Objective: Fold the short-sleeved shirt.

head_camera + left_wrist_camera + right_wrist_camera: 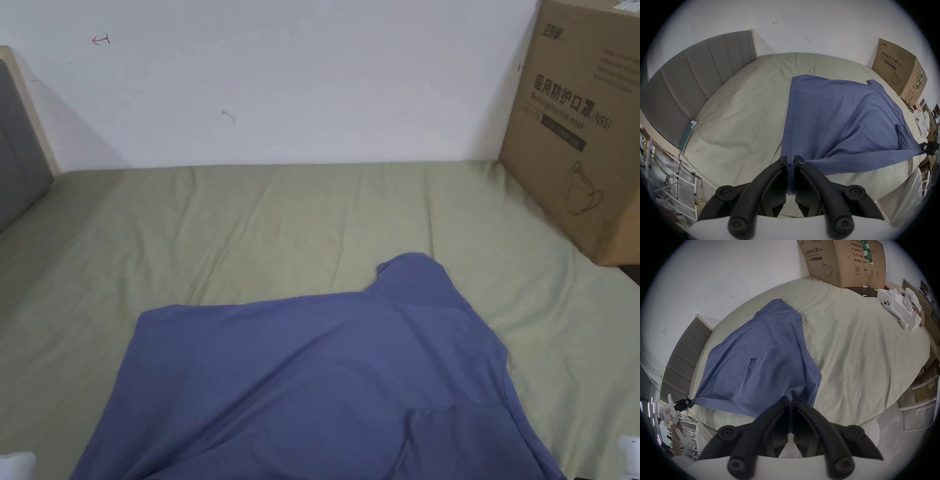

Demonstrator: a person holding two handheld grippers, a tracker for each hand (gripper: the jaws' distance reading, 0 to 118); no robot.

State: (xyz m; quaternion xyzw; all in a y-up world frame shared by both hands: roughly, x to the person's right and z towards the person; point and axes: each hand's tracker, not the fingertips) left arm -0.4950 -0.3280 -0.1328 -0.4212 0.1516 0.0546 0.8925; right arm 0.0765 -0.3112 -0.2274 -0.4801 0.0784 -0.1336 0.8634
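Bed [262, 219] with pale green sheet, lying ahead of both grippers, running up to a white wall [300, 75]. Grey padded headboard [688, 78] well off to the left of the left gripper. Big cardboard box [581, 125] standing on the far right corner of the bed, well ahead and to the right of the right gripper, against the wall.

Blue short-sleeved shirt [312, 381] spread over the sheet, stretching away from both grippers toward the wall, one sleeve [415, 275] pointing to the far side. Near edge lifted off the sheet and pulled taut between the two grippers. Chest pocket [753, 365] visible on the upper face, ahead of the right gripper, slightly left.

Left gripper [790, 160] clamped on a bunched corner of the shirt, fabric pinched between both jaws and hanging down past them. Right gripper [791, 400] likewise closed on the opposite near corner, blue cloth squeezed between both jaws. From the right gripper view, left gripper far off to the left, black jaws biting the shirt corner, white body held in a hand [676, 431].

White tray of clutter [899, 309] on the bed edge, far right of the right gripper. Small teal box [687, 138] at the headboard foot, left of the left gripper.
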